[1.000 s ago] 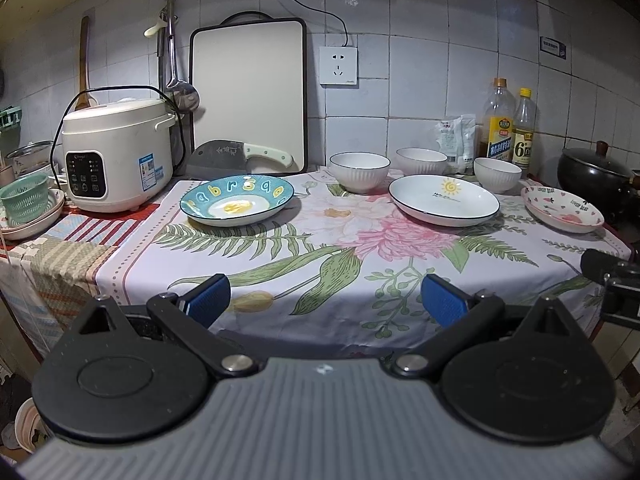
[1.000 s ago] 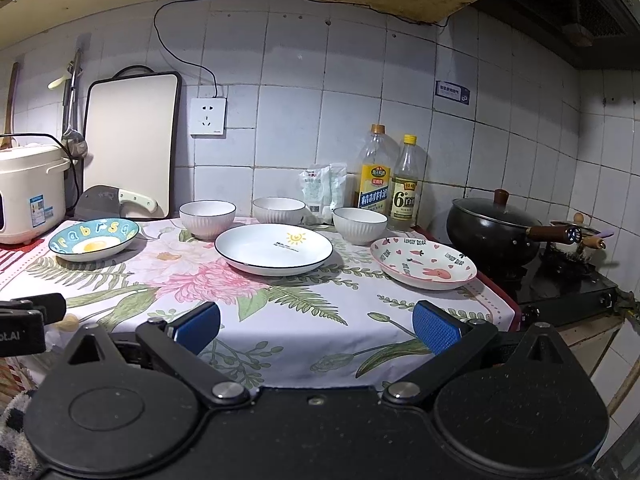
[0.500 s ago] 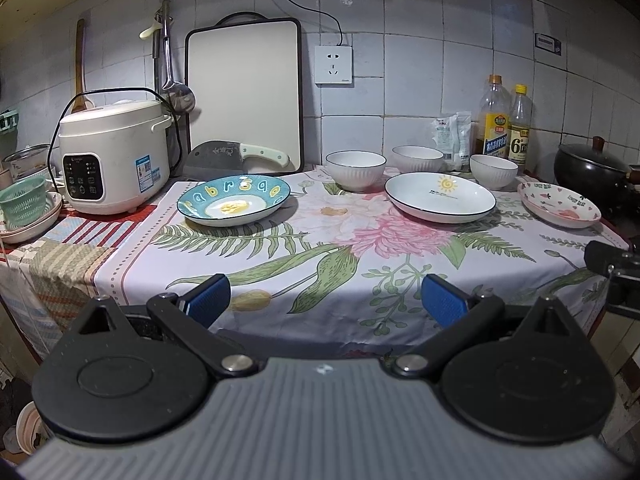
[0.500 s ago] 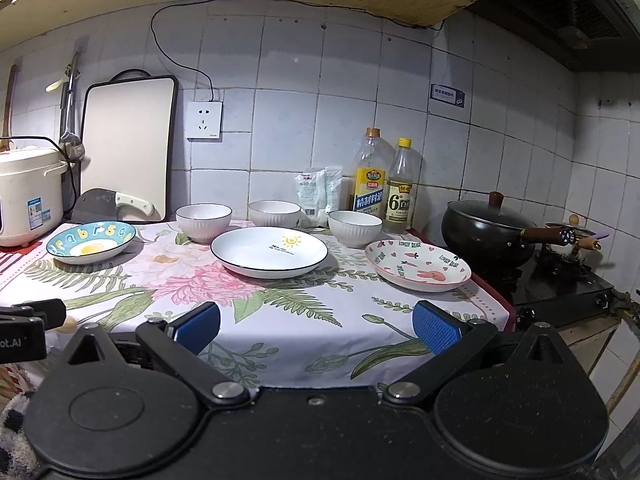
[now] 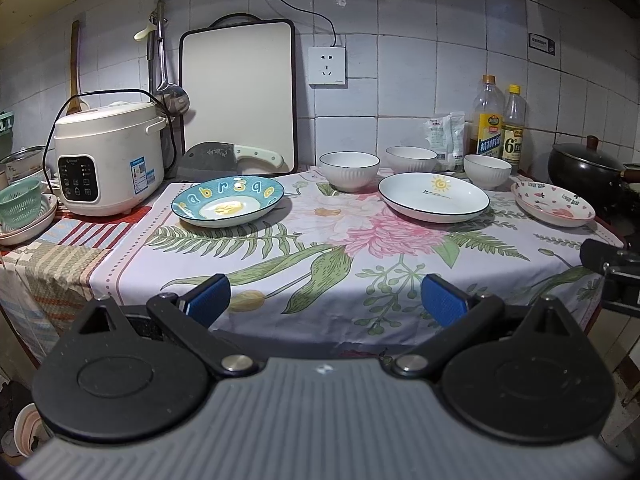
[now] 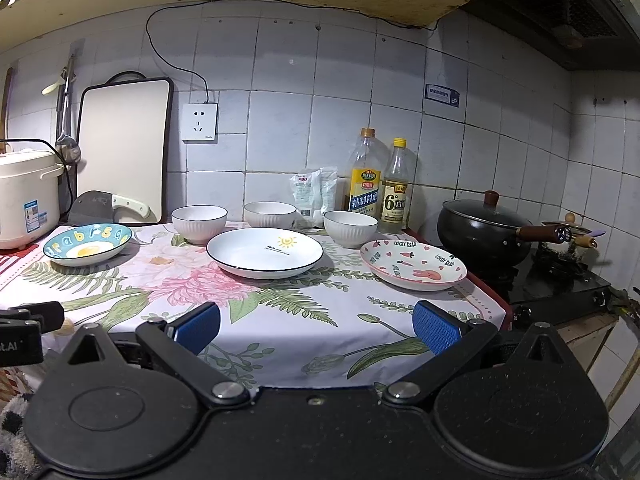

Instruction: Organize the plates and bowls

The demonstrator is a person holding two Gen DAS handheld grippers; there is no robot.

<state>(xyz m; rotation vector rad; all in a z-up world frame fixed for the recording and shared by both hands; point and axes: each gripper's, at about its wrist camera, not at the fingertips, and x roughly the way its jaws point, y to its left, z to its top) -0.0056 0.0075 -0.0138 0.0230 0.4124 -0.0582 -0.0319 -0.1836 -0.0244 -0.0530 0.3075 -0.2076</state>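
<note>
Left gripper point(image 5: 326, 296): spread wide, empty, short of the tablecloth point(image 5: 320, 264) edge; view nudged slightly since a second ago
Right gripper point(image 6: 316, 326): wide apart, empty, likewise barely shifted
Plates: blue letter plate point(image 5: 228, 201) left of sun plate point(image 5: 434, 197); bear plate point(image 6: 413, 264) right of it
Bowls: three white bowls point(image 6: 199, 218) just behind sun plate, unstacked
Meaning: nothing moved yet, sorting not begun
</note>
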